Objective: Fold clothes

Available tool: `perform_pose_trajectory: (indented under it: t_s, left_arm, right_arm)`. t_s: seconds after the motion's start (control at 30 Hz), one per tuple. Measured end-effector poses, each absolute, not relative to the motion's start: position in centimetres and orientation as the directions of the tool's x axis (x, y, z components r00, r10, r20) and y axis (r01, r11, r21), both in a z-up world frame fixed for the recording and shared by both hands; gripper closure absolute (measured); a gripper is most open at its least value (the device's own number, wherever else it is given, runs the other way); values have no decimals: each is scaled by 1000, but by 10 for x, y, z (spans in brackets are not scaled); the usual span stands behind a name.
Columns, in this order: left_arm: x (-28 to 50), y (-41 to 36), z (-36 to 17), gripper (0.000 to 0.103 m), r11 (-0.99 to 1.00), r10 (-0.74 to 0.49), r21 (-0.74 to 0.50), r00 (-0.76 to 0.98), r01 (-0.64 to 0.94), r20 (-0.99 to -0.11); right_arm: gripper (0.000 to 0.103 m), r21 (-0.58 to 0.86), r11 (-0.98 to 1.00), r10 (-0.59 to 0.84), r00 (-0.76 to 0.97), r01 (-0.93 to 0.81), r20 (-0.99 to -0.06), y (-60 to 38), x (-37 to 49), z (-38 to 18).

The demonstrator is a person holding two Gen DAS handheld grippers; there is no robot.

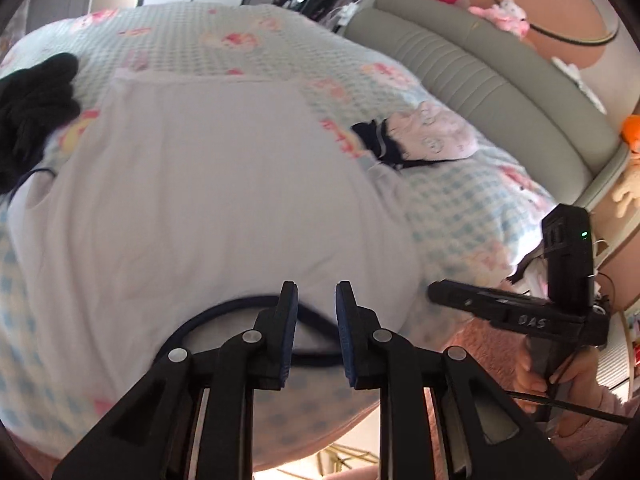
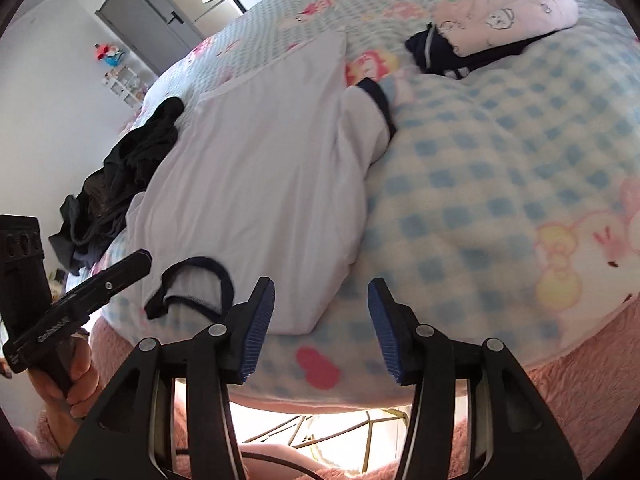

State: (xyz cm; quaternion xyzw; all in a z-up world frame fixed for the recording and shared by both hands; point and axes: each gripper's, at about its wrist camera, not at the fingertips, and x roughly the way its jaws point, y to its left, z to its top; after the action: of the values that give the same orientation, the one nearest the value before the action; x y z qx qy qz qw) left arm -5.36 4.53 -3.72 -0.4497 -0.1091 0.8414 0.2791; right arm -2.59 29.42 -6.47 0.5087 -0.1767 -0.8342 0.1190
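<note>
Both grippers empty above white shirt [image 1: 208, 200] on checked blanket [image 2: 500, 200].

Left gripper [image 1: 316, 300], right gripper [image 2: 322, 300]: black linkage arms, silver rivets, ribbed blue pads [image 2: 260, 320]. Black cable [image 1: 580, 408] trailed. Person wore fluffy pink sleeves [image 2: 580, 400].

A home bedroom: a bed [image 1: 280, 40] under a checked cartoon blanket, padded headboard [image 1: 460, 76] at two o'clock, plush toys [image 1: 504, 16] beyond, wardrobe [image 2: 148, 20] at eleven.
</note>
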Motion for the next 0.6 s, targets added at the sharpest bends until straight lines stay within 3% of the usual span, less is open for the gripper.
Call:
perform_pose_trajectory:
  t_s: [0.13,0.3,0.6]
  left_arm:
    - [-71,77,-73,81,-780,622,-518,-342,-350,-705]
    - [-47,79,-118,83,-848,520,-447,-278,-287,-808]
    - [-35,61,-100,81,-811,580,-505,-283,-296,-764]
  right_arm:
    - [53,487,-873,-441,-417,-7,-795,304,-32,-81]
    - [53,501,-865,-458,-380,-16,-803,300,-32,-98]
    - [51,468,-882,-382,-505,-50,-774,330,-61,-68]
